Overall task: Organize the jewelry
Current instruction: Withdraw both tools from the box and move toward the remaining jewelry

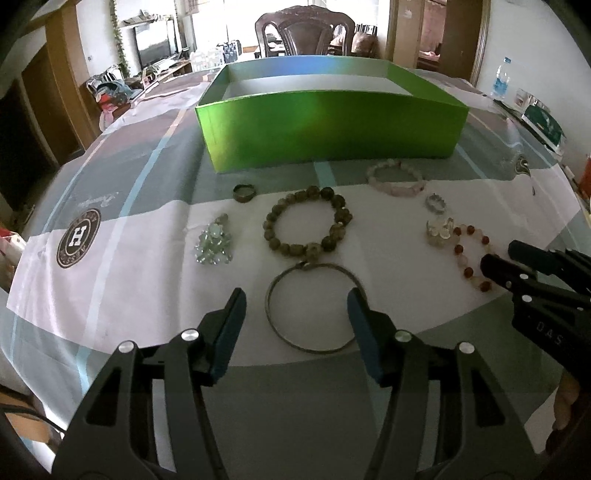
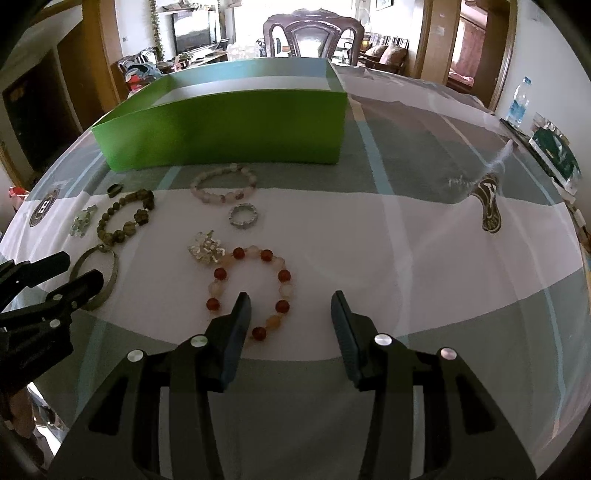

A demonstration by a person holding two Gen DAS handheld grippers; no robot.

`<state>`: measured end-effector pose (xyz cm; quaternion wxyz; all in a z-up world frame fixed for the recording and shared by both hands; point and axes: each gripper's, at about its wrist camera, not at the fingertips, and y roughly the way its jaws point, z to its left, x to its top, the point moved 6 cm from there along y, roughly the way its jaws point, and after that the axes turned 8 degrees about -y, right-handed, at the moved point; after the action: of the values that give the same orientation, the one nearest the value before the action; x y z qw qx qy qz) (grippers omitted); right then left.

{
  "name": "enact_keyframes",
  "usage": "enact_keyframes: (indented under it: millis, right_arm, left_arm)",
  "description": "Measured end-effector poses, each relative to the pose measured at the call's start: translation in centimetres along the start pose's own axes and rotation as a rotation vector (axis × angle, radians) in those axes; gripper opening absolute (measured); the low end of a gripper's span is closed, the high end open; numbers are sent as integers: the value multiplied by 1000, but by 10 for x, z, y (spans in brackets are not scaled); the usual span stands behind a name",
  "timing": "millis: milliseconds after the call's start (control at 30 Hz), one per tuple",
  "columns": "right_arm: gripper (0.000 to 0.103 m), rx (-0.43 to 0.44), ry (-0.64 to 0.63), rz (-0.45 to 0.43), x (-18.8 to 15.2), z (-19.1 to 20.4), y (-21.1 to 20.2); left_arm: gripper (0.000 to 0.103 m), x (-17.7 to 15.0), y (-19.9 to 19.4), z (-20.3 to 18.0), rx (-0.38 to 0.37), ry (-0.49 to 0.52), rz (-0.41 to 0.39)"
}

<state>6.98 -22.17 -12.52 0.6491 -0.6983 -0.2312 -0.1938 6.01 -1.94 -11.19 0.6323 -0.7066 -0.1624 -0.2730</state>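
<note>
Checked cloth (image 1: 122,266) in grey, white and pale blue covers the table I am working over, with a living room behind it.

Nearest me in the left view, my left gripper (image 1: 296,301) has its fingers apart and nothing between the pads; its right finger sits over the 3 o'clock edge of the bangle (image 1: 275,325), though whether it touches I cannot tell. At 12 o'clock from the bangle, touching it, lies the dark bead bracelet (image 1: 269,225). At 9 o'clock from that sits a cluster of clear beads (image 1: 214,242), and at 11 o'clock a dark ring (image 1: 244,192).

In the right view, my right gripper (image 2: 291,306) also stands with fingers apart, gripping nothing; the left finger covers part of the red bracelet (image 2: 284,275). At 11 o'clock from that bracelet is a silver tangle (image 2: 205,251), then a silver ring (image 2: 242,215), then the pink bracelet (image 2: 207,195).

Farthest, at 12 o'clock, stands the green box (image 1: 325,133), open-topped. Beyond it are a chair (image 1: 304,33) and, at 2 o'clock, a bottle (image 1: 501,79).
</note>
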Motion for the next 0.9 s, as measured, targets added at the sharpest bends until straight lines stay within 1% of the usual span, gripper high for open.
enact_keyframes:
  millis: [267,300,333,367,400,500,567,667,900]
  right_arm:
    - [45,-15,-6,-7,0,0,-1]
    - [44,-15,-8,-8,0,0,-1]
    - [41,-10,-13,-11,0,1,-1]
    - [30,3,-18,-12,0,3,-2]
    - [21,10,-24,-11,-1,5,-2]
    - [14,4,-44,-12,-1,9,-3]
    - [14,3,-46,-13,-1,9,-3]
    - [13,0,-38,-11,-1,9,-3]
    - [14,-13,-34,-11,-1,11,-3]
  left_arm:
    - [57,3,7,9,22,-23,13]
    - [57,3,8,10,23,-25,14]
    - [57,4,8,10,23,-26,14]
    - [57,4,8,10,25,-27,13]
    - [57,4,8,10,26,-27,13]
    - [57,4,8,11,24,-30,13]
    - [58,4,8,11,24,-31,13]
    - [61,4,9,13,33,-31,10]
    - [62,4,9,15,31,-34,12]
